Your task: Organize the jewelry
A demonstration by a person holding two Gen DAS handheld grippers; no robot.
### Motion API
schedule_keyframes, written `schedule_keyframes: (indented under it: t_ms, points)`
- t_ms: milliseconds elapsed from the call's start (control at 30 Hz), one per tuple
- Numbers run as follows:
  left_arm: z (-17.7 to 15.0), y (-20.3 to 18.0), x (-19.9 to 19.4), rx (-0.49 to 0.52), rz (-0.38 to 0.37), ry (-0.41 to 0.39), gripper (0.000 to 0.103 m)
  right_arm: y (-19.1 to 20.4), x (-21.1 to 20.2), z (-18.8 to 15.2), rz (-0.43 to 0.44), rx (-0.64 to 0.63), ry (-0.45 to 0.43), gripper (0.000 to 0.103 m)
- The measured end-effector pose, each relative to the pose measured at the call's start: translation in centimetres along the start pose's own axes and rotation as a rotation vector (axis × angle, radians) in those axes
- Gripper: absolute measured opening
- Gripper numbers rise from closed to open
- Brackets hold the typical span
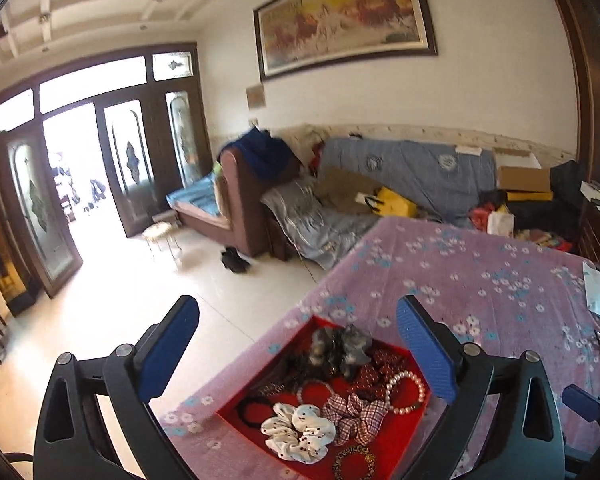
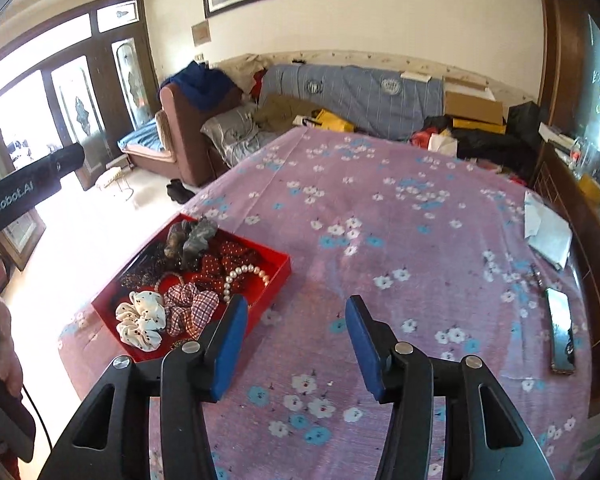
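I hold both sets of jaws apart and empty above the red tray (image 2: pixel 274 280) at the surface's left edge; a careless nudge could tip its pearl bracelet (image 2: pixel 244 276) floorward.

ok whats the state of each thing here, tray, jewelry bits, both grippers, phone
red tray: open, no lid, on the floral cloth
white dotted scrunchie: lying in the tray
plaid scrunchie: in the tray, beside the white one
pearl bracelet: in the tray
left gripper: open wide, empty
right gripper: open, empty
phone: flat on the cloth
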State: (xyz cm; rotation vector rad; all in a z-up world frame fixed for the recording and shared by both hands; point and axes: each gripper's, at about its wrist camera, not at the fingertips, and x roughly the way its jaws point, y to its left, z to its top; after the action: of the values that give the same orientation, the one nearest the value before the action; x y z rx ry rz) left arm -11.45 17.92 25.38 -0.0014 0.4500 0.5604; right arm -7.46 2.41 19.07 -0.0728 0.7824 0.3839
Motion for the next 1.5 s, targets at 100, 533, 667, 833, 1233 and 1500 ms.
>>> schedule_keyframes:
  t_ms: [100,533,667,833,1233,1500]
  points:
    - [0.4,0.1,-1.7,-0.016,0.002,-0.031,0.101,-0.3,-0.9,-0.2,0.009,0.000,-0.019,0.058]
    - [1.0,1.0,-6.9,-0.025,-0.042,-0.088,0.103,-0.4,-2.7,-1.2,0.053,0.004,-0.055,0.061]
    - [0.2,1.2,-6.8,-0.027,-0.061,-0.046,0.103,0.1,-2.8,-1.5,0.062,-0.007,-0.055,0.063]
    - [-1.3,1.6,-6.0,-0.038,-0.096,0.037,0.103,0.9,-2.7,-1.7,0.063,-0.031,-0.053,0.066]
    - [-6.7,2.2,-2.7,0.012,-0.095,0.268,0.103,2.4,0.0,-3.3,0.047,-0.081,0.050,0.069]
    - [-8.8,2.8,-1.0,-0.009,-0.108,0.368,0.103,2.5,1.5,-3.8,0.041,-0.077,0.099,0.069]
